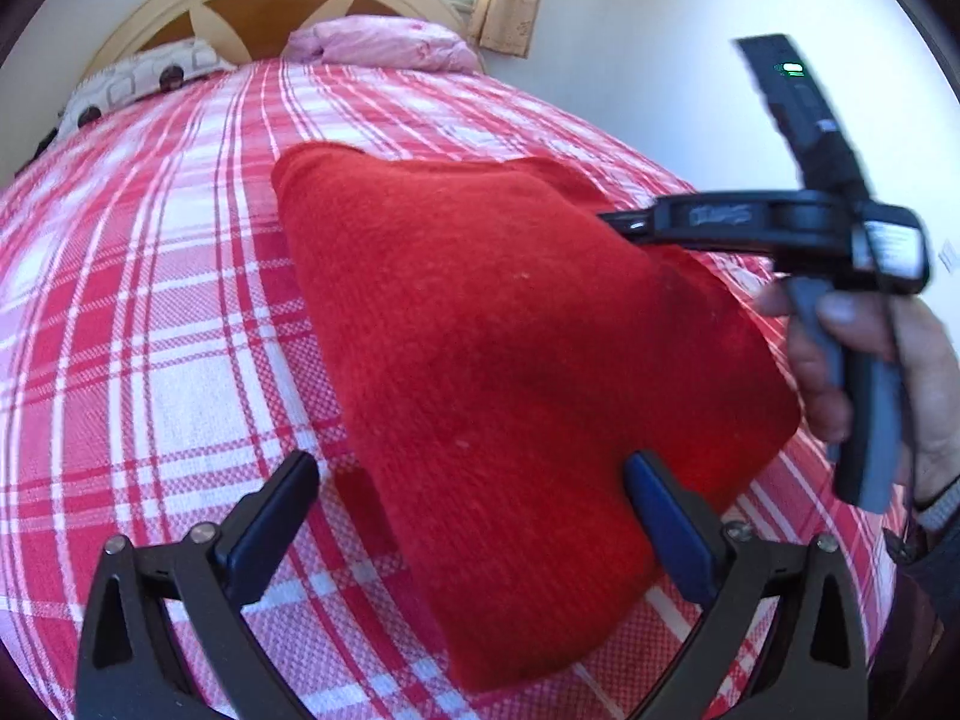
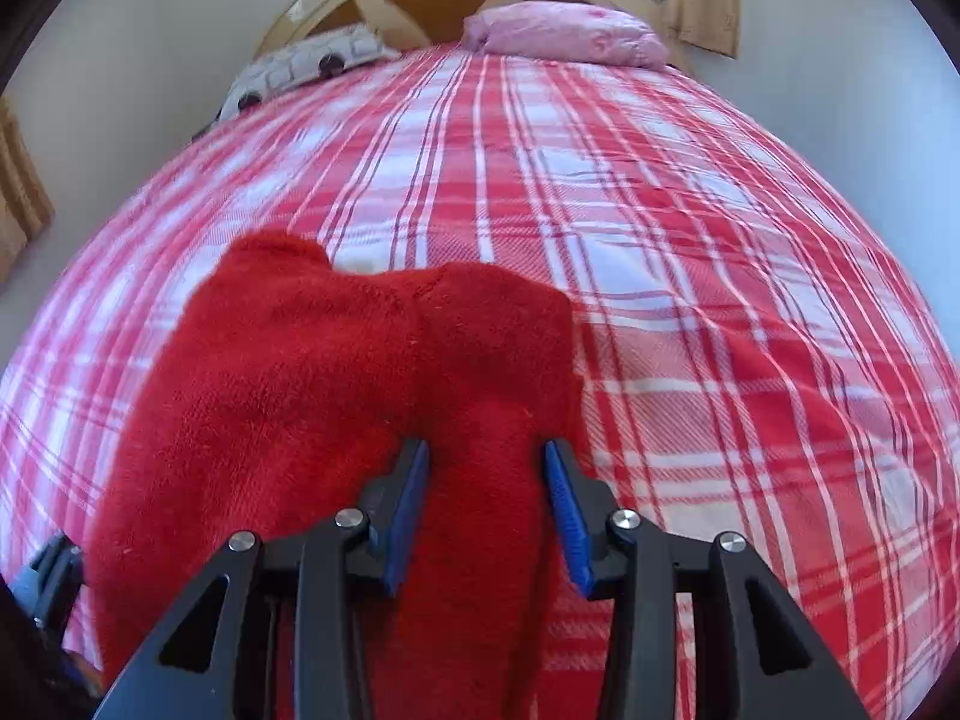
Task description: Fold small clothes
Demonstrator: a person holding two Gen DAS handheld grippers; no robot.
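**Thin pinch on the right, nothing held on the left**

My right tongs [image 2: 480,456] are partly closed and pinching a raised ridge of the red knit [image 1: 510,330]. The cloth fills the gap between the blue pads [image 2: 408,498]. My left tongs [image 1: 468,462] are spread as wide as they go and hold nothing. One finger hangs over the knit's near edge and the other over the bedspread [image 1: 150,330] just beside it. The knit lies on the bedspread, ahead of and partly under both tongs, already doubled over by the look of it.

My main worry is the right-hand grip. I cannot tell how many layers are in that ridge. If it is only the top one, a lift peels that layer off and undoes the fold. The knit is thick and fuzzy, so it could also slide out of the pads partway through a carry.

The left side has its own risk. If I close where I am, one finger sits on plaid, so I may catch bedspread together with knit and drag the whole cover.

With only one side held, any pull from the right swings the knit round and skews the edges. The right view is blurred, so my aim there is uncertain.
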